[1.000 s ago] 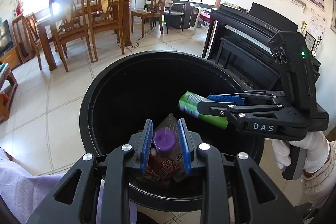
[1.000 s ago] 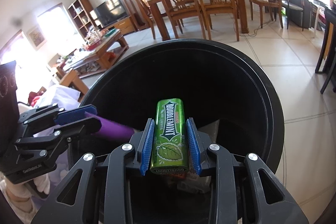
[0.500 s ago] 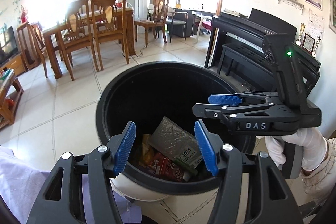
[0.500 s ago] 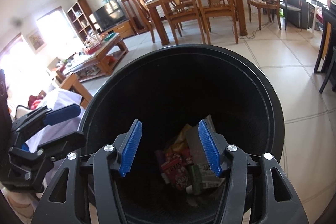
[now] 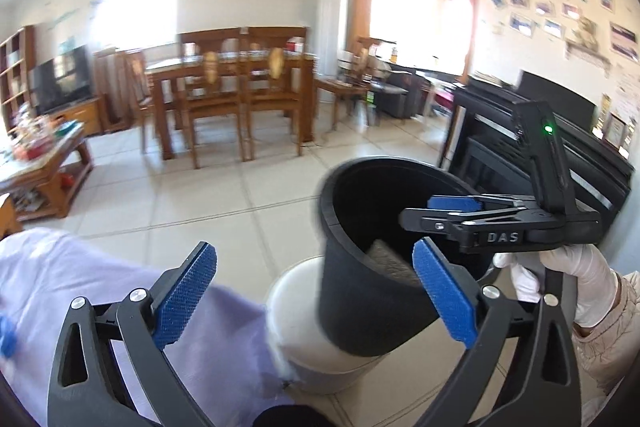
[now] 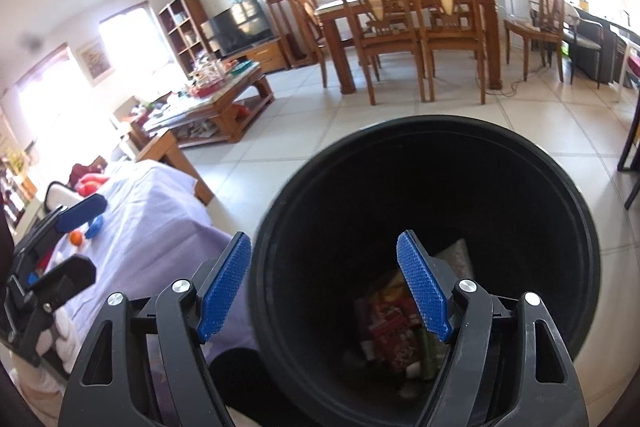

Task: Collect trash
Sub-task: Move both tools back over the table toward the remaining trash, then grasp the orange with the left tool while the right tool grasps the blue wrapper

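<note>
A black trash bin stands on the floor, and the right wrist view looks down into the bin. Wrappers and packets lie at its bottom; a grey packet shows from the left wrist view. My left gripper hangs back from the bin on its left, jaws opening wide with nothing between them. It also shows at the far left as the left gripper. My right gripper hovers over the bin's near rim, jaws opening and empty. From the side, the right gripper sits above the bin mouth in a gloved hand.
A lavender cloth covers a surface left of the bin, with small orange and blue items on it. The bin rests against a white round base. A black piano stands to the right, a dining table with chairs beyond, and a coffee table.
Both grippers opened and let go: the purple-capped packet and the green gum pack dropped into the bin. Both then pulled back and up, the left one swinging away to the left.
</note>
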